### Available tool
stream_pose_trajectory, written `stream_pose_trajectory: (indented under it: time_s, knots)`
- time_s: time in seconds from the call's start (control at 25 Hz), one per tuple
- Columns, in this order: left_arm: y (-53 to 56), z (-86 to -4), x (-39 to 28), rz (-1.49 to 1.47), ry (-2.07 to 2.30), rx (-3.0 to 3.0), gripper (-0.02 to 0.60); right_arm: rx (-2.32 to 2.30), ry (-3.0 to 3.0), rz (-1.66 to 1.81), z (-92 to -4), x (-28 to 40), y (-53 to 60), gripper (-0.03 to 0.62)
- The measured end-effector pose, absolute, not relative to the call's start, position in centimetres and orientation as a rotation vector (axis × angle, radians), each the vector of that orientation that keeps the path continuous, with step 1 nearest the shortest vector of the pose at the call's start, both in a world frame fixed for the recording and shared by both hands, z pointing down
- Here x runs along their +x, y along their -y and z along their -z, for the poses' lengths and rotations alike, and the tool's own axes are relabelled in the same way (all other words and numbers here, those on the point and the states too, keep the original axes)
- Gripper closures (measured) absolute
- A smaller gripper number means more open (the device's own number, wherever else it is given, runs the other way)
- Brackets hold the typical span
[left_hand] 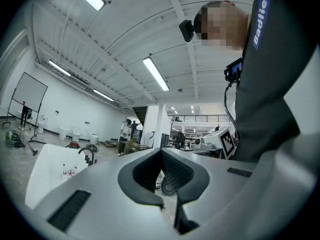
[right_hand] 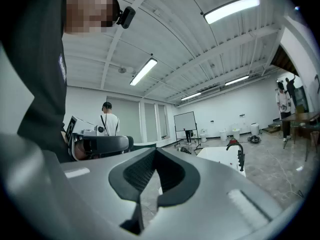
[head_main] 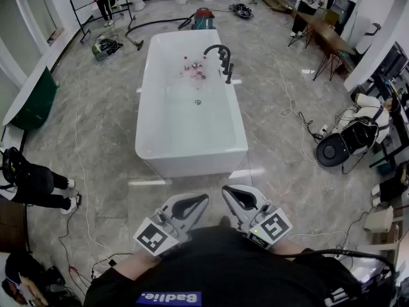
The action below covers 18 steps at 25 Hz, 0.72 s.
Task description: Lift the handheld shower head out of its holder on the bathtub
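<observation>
Fingers (left_hand: 142, 174) of left gripper (head_main: 203, 200) pressed together, nothing between them. Right gripper (head_main: 225, 190) just beside it, likewise closed and empty. Both well apart from white bathtub (head_main: 144, 114). Handheld shower head (head_main: 229, 73) stands in its holder on tub's right rim, beside black faucet (head_main: 216, 48).

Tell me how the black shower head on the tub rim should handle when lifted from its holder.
The shower head is a slim upright black stick beside the faucet, so it is probably rigid and fairly light, lifting straight up. Its narrow shape may slip in a grip. No hose is visible; one, if attached, could tug back.
</observation>
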<state>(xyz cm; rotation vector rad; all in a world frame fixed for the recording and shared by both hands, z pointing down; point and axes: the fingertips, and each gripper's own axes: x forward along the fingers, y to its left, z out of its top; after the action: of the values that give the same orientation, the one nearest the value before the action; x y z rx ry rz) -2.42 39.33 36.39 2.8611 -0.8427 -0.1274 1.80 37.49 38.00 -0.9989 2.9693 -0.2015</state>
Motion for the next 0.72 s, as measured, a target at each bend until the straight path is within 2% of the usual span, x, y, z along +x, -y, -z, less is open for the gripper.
stream_pose_trajectory:
  time_s: [0.44, 0.72]
  knots:
    - [-37.5, -36.6, -0.8, 0.121, 0.86, 2.85, 0.577, -0.968, -2.975, 0.22, -38.4, 3.3, -35.5, 0.592]
    - [-35.1, -35.5, 2.3, 0.115, 0.922, 2.872, 0.577, -0.97, -2.925, 0.192, -37.3, 7.2, -32.8, 0.592]
